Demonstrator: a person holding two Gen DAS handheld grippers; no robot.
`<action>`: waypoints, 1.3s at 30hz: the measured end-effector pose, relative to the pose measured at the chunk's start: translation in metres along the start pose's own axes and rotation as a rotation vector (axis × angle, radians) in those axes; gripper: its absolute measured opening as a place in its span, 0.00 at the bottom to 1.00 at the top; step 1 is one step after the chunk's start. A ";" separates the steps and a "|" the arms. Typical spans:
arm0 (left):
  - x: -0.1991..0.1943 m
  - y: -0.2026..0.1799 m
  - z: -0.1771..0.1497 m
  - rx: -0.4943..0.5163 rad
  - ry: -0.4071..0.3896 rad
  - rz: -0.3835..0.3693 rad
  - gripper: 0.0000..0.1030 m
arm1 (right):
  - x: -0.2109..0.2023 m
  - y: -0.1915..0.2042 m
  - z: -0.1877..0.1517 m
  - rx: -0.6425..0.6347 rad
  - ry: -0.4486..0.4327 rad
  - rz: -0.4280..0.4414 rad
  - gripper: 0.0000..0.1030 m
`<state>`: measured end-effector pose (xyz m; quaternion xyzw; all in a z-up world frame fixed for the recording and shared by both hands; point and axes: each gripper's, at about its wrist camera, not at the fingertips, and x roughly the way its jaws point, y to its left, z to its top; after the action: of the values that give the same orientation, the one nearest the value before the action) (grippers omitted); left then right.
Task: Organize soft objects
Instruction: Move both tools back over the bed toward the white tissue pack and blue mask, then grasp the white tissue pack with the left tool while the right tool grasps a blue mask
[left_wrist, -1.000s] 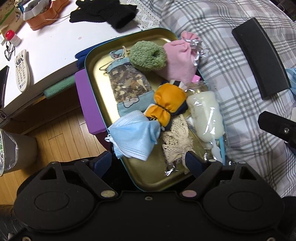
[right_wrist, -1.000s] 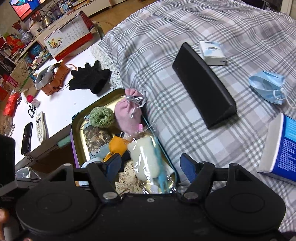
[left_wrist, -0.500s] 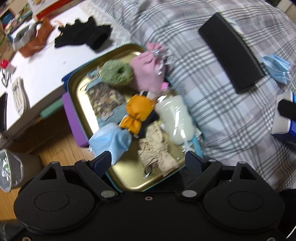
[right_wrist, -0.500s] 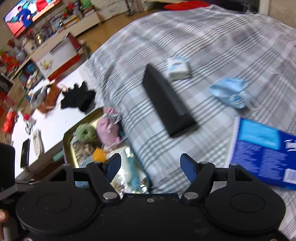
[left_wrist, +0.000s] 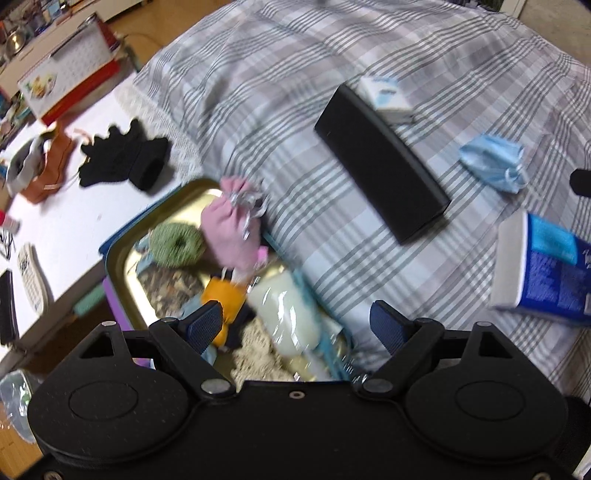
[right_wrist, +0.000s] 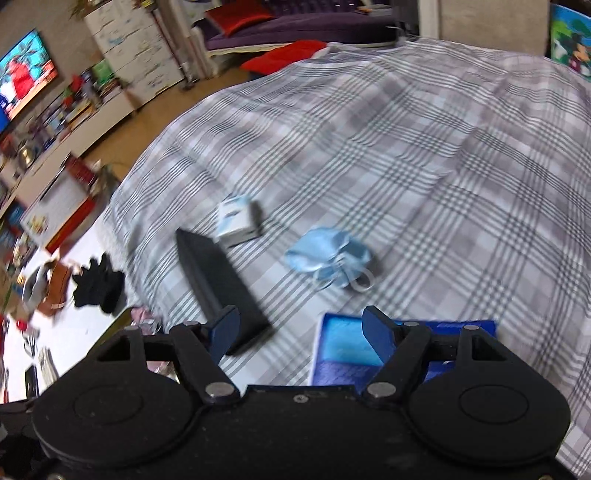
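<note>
Here, tray (left_wrist: 110, 254) at bed's (left_wrist: 332, 110) edge

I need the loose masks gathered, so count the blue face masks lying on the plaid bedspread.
1: a crumpled blue face mask lies right of the black case. The tray's contents are partly hidden, so another may lie there.

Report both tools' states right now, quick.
Left tool: open, holding nothing.
Right tool: open, has just been opening, nothing between its fingers.
</note>
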<state>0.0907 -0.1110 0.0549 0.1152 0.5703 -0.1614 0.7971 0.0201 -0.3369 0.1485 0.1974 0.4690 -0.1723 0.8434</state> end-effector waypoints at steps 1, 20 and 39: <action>-0.001 -0.003 0.005 0.005 -0.009 0.002 0.81 | 0.002 -0.003 0.003 0.010 0.001 -0.004 0.71; -0.002 -0.057 0.124 0.138 -0.123 0.062 0.83 | 0.051 -0.024 0.045 0.078 0.005 -0.032 0.76; 0.103 -0.091 0.201 0.033 0.003 0.069 0.84 | 0.107 -0.024 0.041 0.097 -0.067 -0.147 0.81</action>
<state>0.2608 -0.2816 0.0225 0.1484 0.5642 -0.1431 0.7995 0.0914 -0.3893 0.0724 0.1971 0.4451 -0.2628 0.8331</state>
